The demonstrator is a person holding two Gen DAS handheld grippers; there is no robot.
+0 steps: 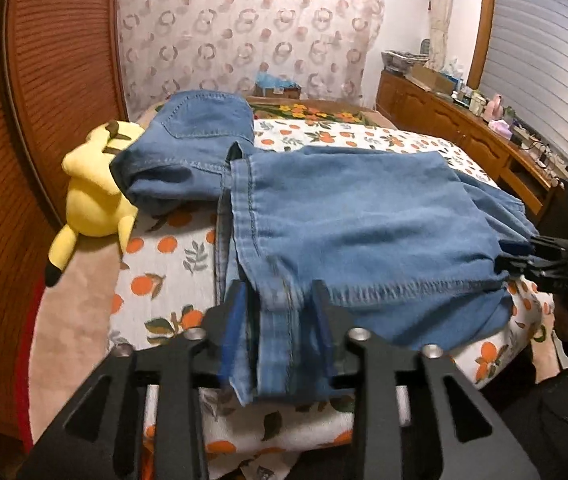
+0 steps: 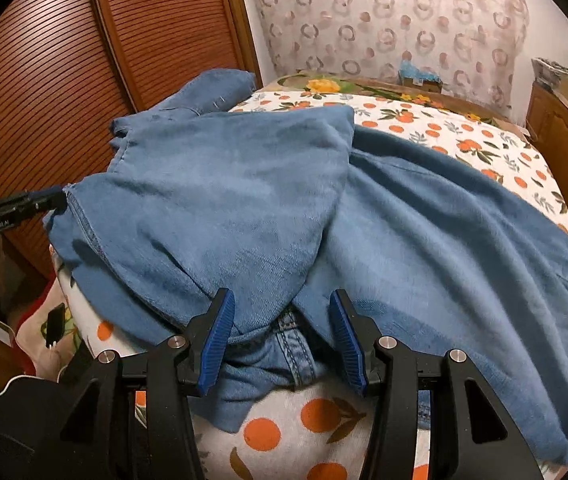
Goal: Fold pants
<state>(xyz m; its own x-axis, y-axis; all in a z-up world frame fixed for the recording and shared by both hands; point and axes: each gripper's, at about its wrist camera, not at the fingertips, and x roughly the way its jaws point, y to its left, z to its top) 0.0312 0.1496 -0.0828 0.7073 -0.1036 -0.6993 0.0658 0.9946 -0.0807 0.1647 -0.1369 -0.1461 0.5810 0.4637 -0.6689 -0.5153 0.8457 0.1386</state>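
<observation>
On bed point(image 1: 172, 264) | left gripper point(image 1: 280, 320) jaws apart, pants point(image 1: 363, 216) between

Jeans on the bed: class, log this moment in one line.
jeans: part-folded on bed | left hand-held gripper: astride hem | right hand-held gripper: astride denim

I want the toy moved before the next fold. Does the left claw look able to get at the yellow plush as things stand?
Probably yes: the yellow plush lies uncovered beside the jeans, left of the left claw, with only bedspread between. The claw would first have to leave the denim lying between its jaws.
</observation>
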